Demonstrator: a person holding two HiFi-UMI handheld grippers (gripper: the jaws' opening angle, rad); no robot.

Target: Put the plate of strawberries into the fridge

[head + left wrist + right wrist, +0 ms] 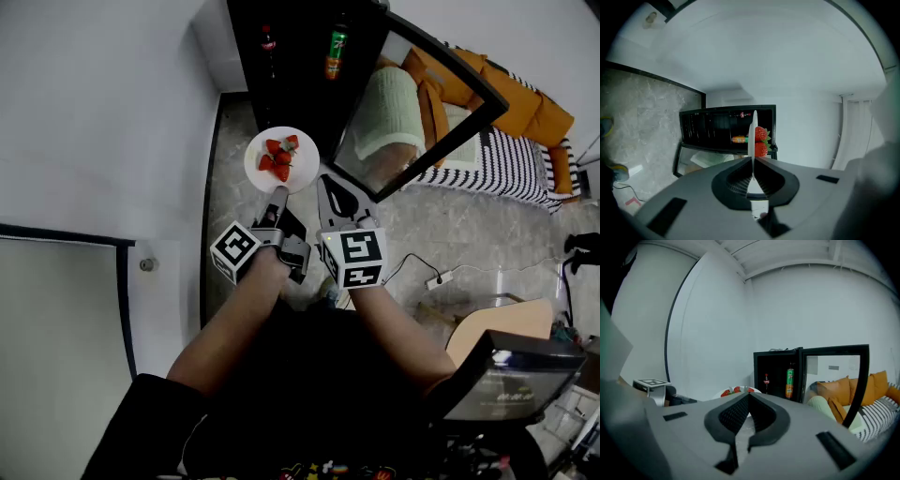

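1. Bare forearms (234, 319) fill the foreground of the head view. The left hand-held gripper (278, 194) is clamped on the near rim of the white plate (306, 165) of strawberries (281, 157). The plate is held level above the marbled floor (469, 234), just in front of the open black fridge (291, 75).
2. Only the left gripper view shows the grip itself: the jaws are pressed onto the plate rim, which is seen edge-on.
3. The right gripper view shows the right hand-held gripper (747, 397) with its jaws together and nothing between them. It sits just beside the plate, and the left marker cube (651, 383) shows at its side.
4. Inside the fridge stand a dark bottle (766, 380) and a green can (790, 383); their print is too small to read.
5. The glass door (412, 112) swings out to the right, towards an orange-cushioned sofa (525, 108). A power strip (437, 279) lies on the floor.
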